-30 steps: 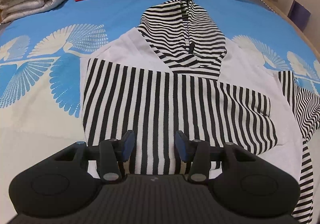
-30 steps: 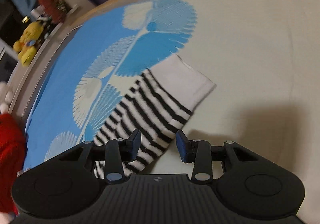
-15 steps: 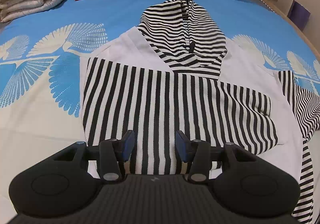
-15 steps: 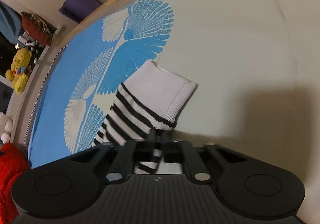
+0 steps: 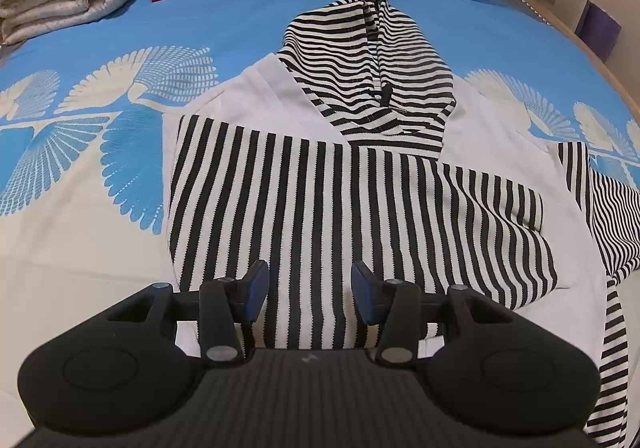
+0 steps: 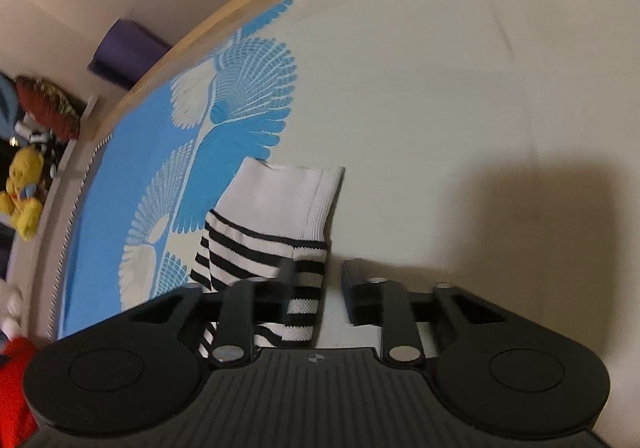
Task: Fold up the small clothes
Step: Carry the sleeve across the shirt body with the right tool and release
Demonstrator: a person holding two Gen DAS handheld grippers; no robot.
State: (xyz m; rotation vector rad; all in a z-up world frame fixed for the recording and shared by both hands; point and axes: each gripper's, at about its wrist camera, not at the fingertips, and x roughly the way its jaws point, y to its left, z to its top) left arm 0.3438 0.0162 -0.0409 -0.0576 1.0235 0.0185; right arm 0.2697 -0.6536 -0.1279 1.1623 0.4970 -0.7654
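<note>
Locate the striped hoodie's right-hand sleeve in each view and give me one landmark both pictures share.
Left wrist view: the sleeve hangs down the far right edge, past the hoodie body.
Right wrist view: the sleeve's striped end and white cuff sit at lower centre, just ahead of the right hand-held gripper.
Shared landmark: the purple box, far right in the left view and upper left in the right.

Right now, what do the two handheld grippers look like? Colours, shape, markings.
Both match: the left gripper and right gripper have a matte black ribbed body, a round disc housing on each side, black linkage arms with silver pivot pins, and dark blue pads. A small pale logo marks the body's centre. No cables or sleeves show.
</note>
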